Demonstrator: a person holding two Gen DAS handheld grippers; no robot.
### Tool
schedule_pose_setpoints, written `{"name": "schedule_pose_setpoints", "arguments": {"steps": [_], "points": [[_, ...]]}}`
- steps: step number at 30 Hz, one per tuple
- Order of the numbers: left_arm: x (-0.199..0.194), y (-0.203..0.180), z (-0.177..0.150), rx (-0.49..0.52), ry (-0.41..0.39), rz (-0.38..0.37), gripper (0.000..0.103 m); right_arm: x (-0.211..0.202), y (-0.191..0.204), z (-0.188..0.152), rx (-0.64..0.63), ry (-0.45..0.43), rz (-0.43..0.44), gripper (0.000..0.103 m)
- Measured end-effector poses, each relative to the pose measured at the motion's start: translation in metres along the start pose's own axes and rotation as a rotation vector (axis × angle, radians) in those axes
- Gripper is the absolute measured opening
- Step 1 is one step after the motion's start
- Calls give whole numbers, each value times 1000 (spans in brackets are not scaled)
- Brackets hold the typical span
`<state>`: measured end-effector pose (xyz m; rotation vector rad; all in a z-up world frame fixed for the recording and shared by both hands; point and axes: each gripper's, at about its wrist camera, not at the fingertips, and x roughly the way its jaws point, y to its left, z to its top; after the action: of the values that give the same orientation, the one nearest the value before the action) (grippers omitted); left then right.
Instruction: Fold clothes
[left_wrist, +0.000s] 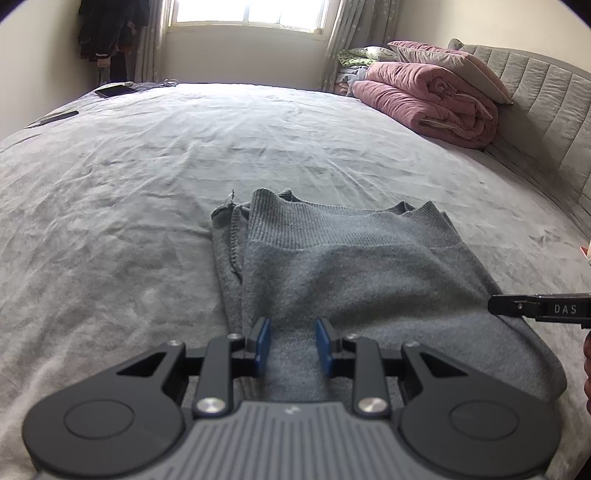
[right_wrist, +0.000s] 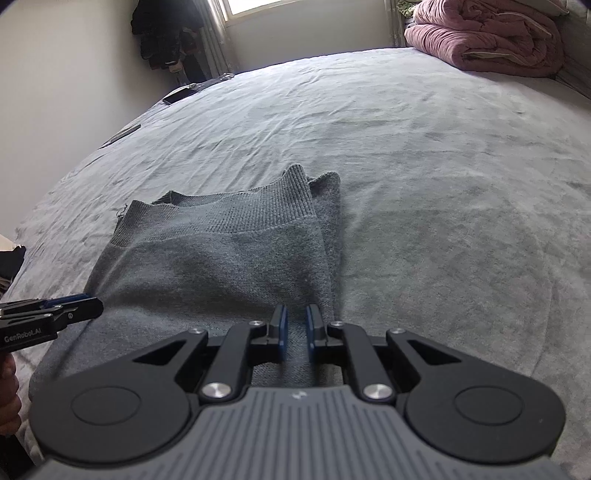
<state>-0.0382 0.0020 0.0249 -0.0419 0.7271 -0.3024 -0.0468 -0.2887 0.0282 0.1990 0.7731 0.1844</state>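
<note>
A grey knit sweater (left_wrist: 351, 266) (right_wrist: 207, 266) lies folded on the grey bed sheet (left_wrist: 147, 166), its ribbed hem on the far side. My left gripper (left_wrist: 294, 341) is at the sweater's near left part, and a ridge of knit sits pinched between its blue pads. My right gripper (right_wrist: 296, 325) is at the near right edge, its jaws narrow with a strip of knit held between them. Each gripper also shows in the other's view: the right gripper (left_wrist: 495, 306) from the right, the left gripper (right_wrist: 98, 308) from the left, both low over the sweater.
A rolled pink quilt (left_wrist: 424, 99) and a pillow lie at the far right against the padded headboard (left_wrist: 546, 103). A flat dark device (left_wrist: 114, 90) and a slim dark item (left_wrist: 59, 117) rest at the far left edge. Dark clothes (left_wrist: 107, 33) hang beside the window.
</note>
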Motion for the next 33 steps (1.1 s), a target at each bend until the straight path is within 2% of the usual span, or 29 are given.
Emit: {"name": "schedule_pose_setpoints", "arguments": {"steps": [13, 15, 16, 33], "points": [[1, -3, -1, 9, 2, 10, 28, -8, -7, -4, 52, -4, -39, 12], [2, -3, -1, 11, 1, 12, 28, -9, -10, -5, 65, 0, -66, 26], [1, -3, -1, 12, 1, 13, 28, -9, -12, -6, 76, 1, -70, 36], [0, -4, -2, -4, 6, 15, 29, -23, -25, -13, 169, -3, -52, 39]]}}
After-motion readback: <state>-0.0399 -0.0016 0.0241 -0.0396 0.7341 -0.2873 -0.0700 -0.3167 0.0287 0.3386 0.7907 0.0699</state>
